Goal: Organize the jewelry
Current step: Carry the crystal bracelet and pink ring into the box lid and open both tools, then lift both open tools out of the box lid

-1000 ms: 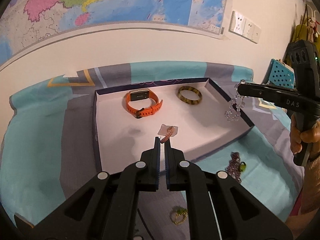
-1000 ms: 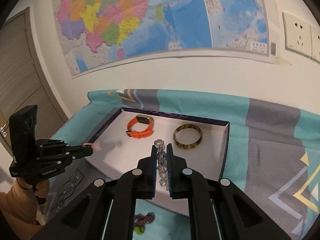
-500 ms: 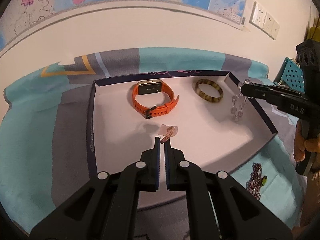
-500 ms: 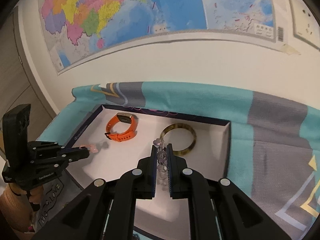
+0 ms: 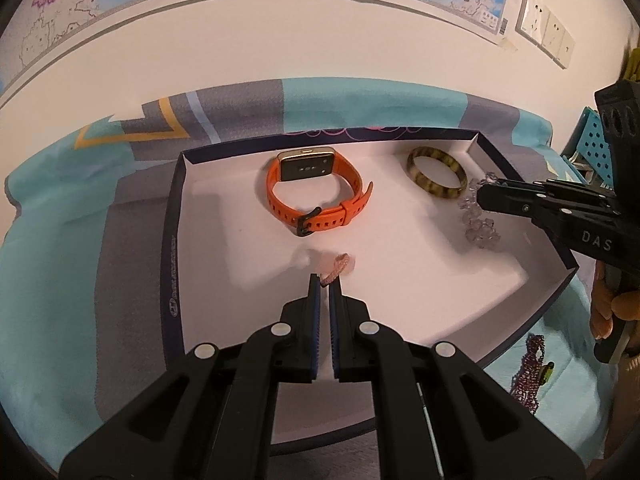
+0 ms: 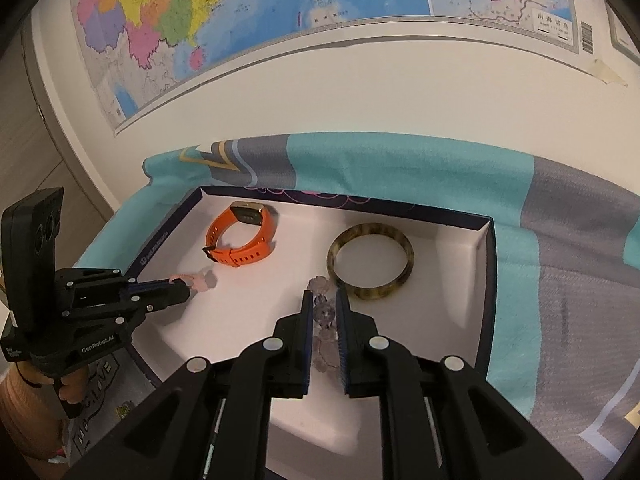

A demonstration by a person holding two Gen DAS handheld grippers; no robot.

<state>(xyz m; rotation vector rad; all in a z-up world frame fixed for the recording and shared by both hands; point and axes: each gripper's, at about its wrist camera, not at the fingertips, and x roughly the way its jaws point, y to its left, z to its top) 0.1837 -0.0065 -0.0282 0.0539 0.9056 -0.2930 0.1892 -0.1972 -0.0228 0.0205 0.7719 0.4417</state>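
A white tray [image 5: 208,216] with a dark rim holds an orange watch [image 5: 320,200] and a mottled brown bangle [image 5: 436,172]. My left gripper [image 5: 325,280] is shut on a small pink braided ring [image 5: 339,265] in a clear packet, low over the tray's middle. My right gripper [image 6: 323,296] hovers just in front of the bangle [image 6: 370,258]. Its jaws are opening, with a clear bead bracelet [image 6: 324,314] still between them. In the left wrist view the bracelet [image 5: 478,228] hangs from the right gripper [image 5: 482,196] and its lower end rests on the tray floor.
The tray sits on a teal and grey cloth [image 6: 560,264] against a white wall with a map [image 6: 280,8]. A purple bead string [image 5: 530,372] lies on the cloth at the tray's near right. A teal perforated basket [image 5: 592,148] stands far right.
Both grippers have come down closer to the tray floor. The clear bracelet's lower end now touches the tray, and the right jaws stand slightly wider.
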